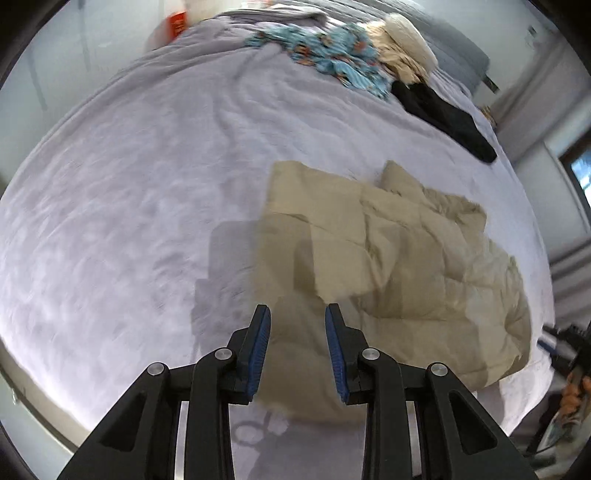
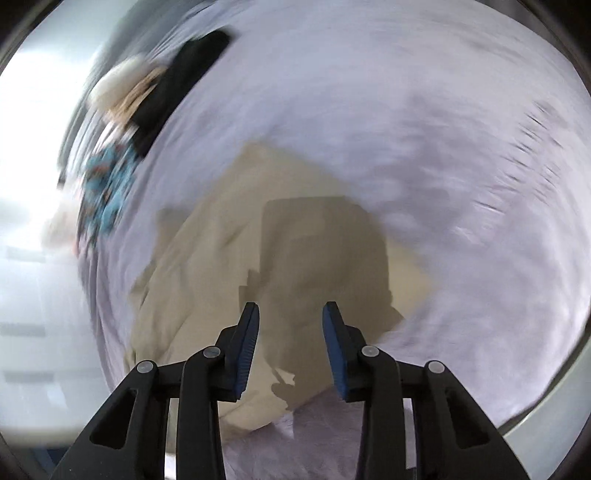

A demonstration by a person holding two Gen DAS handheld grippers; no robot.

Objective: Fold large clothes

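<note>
Left claw (image 1: 297, 314) wide, nothing gripped, above beige padded coat (image 1: 399, 266) at centre-right of frame on lilac bed (image 1: 129, 203). Right claw (image 2: 290, 312) wide too, nothing held, over same coat (image 2: 221, 258) mid-frame; view blurred. Black garment (image 1: 443, 114) upper right.

bed cover: a wrinkled pale lavender sheet (image 1: 147, 177) is spread out
far left corner: a blurred red item (image 1: 176, 23) is seen

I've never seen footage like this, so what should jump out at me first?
A puffy beige jacket lies crumpled on a pale lilac bed, just beyond the open left gripper. The right gripper, also open, hangs over the same jacket. Farther off lie a blue patterned garment, a cream one and a black one.
</note>
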